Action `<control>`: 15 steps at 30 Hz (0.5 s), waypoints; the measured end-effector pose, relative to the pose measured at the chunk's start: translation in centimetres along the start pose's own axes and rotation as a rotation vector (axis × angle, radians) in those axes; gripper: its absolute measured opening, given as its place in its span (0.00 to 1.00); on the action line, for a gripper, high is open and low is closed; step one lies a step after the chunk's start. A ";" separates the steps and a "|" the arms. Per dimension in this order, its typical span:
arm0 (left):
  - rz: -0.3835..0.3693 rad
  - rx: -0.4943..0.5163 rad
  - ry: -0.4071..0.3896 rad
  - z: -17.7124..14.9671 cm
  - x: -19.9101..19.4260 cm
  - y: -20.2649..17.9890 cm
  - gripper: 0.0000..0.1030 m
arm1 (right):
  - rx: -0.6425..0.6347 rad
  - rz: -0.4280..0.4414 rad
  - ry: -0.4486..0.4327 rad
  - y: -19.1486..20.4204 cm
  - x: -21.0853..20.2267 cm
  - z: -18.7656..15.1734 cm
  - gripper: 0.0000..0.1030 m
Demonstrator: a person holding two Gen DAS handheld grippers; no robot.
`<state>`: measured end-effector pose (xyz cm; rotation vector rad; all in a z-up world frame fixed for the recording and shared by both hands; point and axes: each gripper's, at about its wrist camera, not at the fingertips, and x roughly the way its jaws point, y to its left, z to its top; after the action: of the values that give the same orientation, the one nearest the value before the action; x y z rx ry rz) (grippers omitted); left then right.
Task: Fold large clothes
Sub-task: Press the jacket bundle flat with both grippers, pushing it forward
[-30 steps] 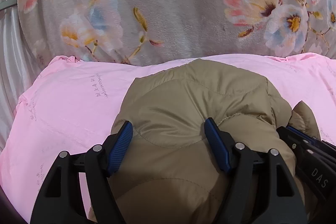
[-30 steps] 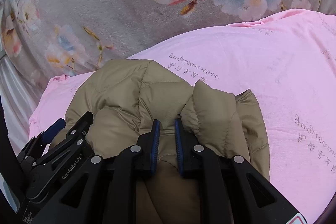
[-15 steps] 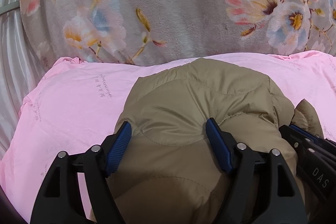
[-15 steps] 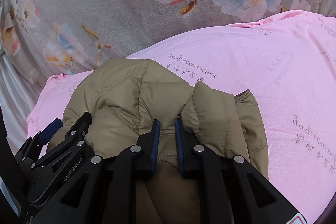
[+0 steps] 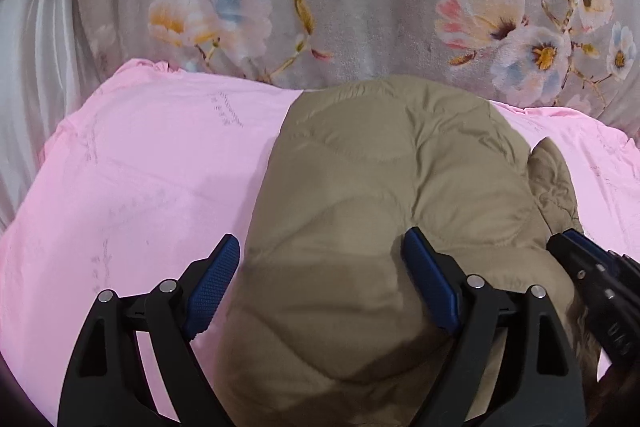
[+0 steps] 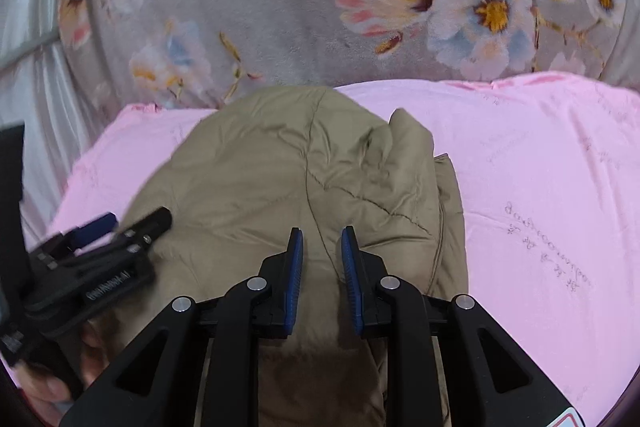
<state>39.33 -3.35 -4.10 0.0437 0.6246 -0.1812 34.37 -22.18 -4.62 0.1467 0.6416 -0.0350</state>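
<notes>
- Folded khaki jacket (image 5: 380, 211) lies on the pink sheet (image 5: 140, 179), 12 o'clock of both grippers.
- Left gripper (image 5: 324, 283) has just been opening, spread over it.
- Right gripper (image 6: 322, 267), also just opening, stands narrowly apart, pinching nothing.
- Risk: the puffy fold may spring open once released.

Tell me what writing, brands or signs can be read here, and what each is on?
"GenRobot.AI", blurred: on the left gripper, whose jaws, just opening, straddle the jacket.
White lettering on the right gripper, jaws just opening with jacket fabric loose between them: too blurred to read.
Grey script printed on the pink sheet: illegible.
Red-and-white sticker at the right gripper's edge: cut off.
</notes>
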 end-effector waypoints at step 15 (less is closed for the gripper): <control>0.034 0.012 -0.010 -1.1 0.8 -0.4 0.86 | -0.059 -0.080 0.040 1.0 1.0 -0.3 0.20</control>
<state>39.29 -3.77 -5.43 0.0651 0.6124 -0.1519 35.06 -21.16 -5.32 0.0644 0.6879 -0.0907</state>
